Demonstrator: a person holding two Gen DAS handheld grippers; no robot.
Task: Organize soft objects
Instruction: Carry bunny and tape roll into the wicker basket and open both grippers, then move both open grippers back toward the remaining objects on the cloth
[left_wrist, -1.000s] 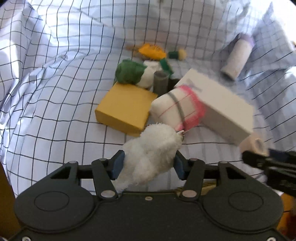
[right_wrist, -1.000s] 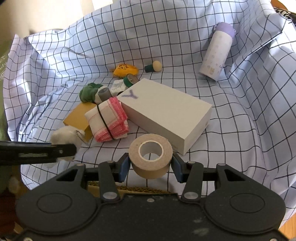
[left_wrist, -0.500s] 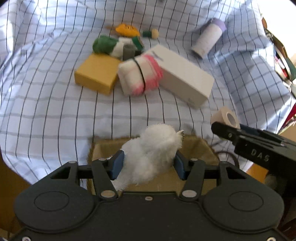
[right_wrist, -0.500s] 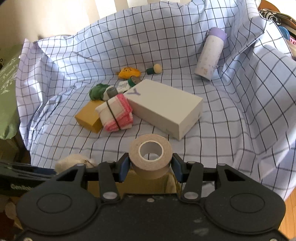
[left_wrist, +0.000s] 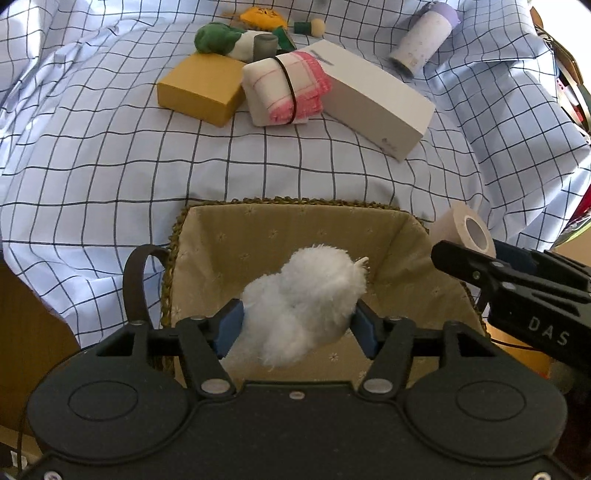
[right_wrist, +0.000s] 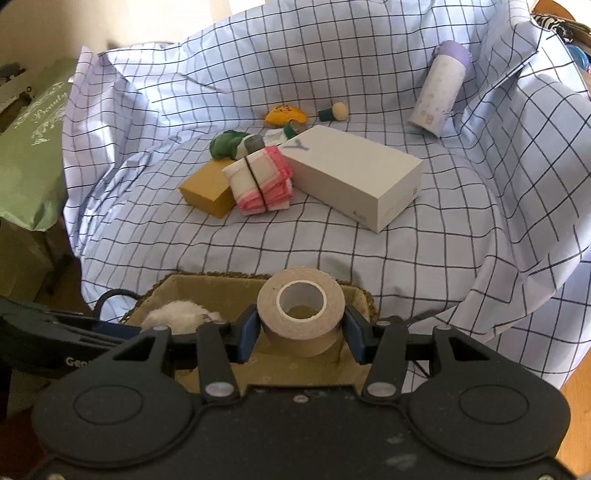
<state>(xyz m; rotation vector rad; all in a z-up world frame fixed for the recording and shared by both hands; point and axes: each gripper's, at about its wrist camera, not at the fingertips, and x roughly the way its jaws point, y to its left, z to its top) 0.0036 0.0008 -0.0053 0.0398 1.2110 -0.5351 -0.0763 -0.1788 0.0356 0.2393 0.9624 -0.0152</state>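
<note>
The left gripper (left_wrist: 297, 325) is clamped on a white fluffy toy (left_wrist: 303, 299), which hangs directly above the lined basket (left_wrist: 280, 206) at the near edge of the checked cloth (left_wrist: 92, 155) — the drop is straight down, nothing between toy and basket floor. The right gripper (right_wrist: 301, 332) is closed on a roll of beige tape (right_wrist: 301, 314), core facing the camera, over the basket's right side; both are about equally near. Further back on the cloth, well apart from the basket, lie a banded pink-and-white cloth bundle (left_wrist: 286, 88) between a yellow block (left_wrist: 201, 88) and a white box (left_wrist: 373, 96), a green-and-white bundle (left_wrist: 221, 38) and a lilac-capped bottle (left_wrist: 424, 37) — none obstructs the release
</note>
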